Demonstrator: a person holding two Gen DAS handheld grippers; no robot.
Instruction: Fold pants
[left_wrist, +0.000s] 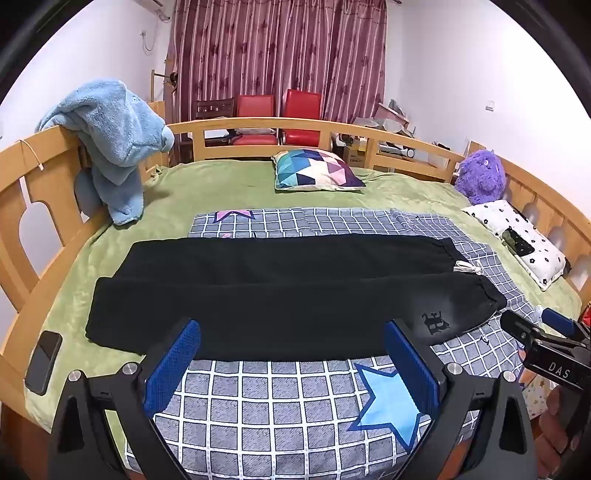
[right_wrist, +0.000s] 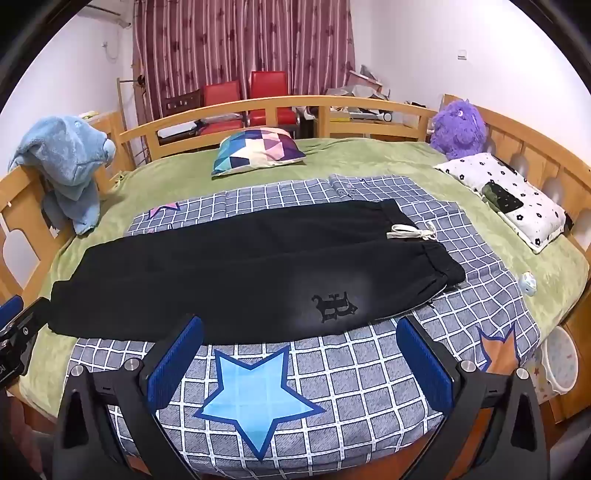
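Evidently, both the left gripper (left_wrist: 291, 354) and right gripper (right_wrist: 301, 352) are hovering wide open and empty, with the black sweatpants (right_wrist: 236, 273) lying flat just ahead, awaiting a first lengthwise fold.

White letters "DAS" stand on the black body of the right hand-held gripper (left_wrist: 546, 328), cut off at the frame edge. The black pants (right_wrist: 229, 269) bear an ornate black emblem near the waistband; its characters cannot be read.
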